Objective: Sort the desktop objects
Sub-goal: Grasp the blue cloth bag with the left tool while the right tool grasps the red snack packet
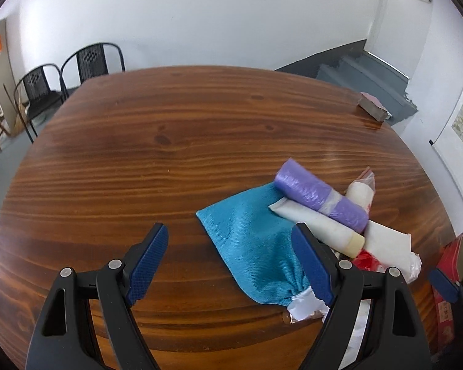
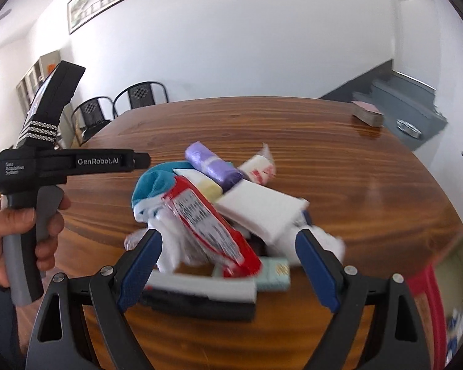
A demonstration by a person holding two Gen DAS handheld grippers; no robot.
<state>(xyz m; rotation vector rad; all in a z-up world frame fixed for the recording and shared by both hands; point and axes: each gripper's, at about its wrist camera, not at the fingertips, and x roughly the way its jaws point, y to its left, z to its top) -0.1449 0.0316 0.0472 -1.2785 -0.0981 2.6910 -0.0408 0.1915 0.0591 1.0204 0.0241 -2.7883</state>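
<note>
A heap of objects lies on the wooden table (image 1: 139, 160). In the left wrist view it holds a teal cloth (image 1: 253, 237), a purple roll of bags (image 1: 321, 197) and a white tube with a cream cap (image 1: 321, 228). My left gripper (image 1: 231, 262) is open and empty, just before the cloth. In the right wrist view the heap shows a red packet (image 2: 213, 228), a white box (image 2: 259, 212), the purple roll (image 2: 213, 165), the teal cloth (image 2: 151, 188) and a black and grey object (image 2: 200, 296). My right gripper (image 2: 228, 265) is open over the heap's near side, holding nothing.
A small pink-topped block (image 1: 373, 106) lies at the table's far right corner. A red box (image 1: 450, 277) stands at the right edge. Two black chairs (image 1: 77, 74) stand behind the table's far left. The left hand-held gripper (image 2: 46, 166) shows at the left in the right wrist view.
</note>
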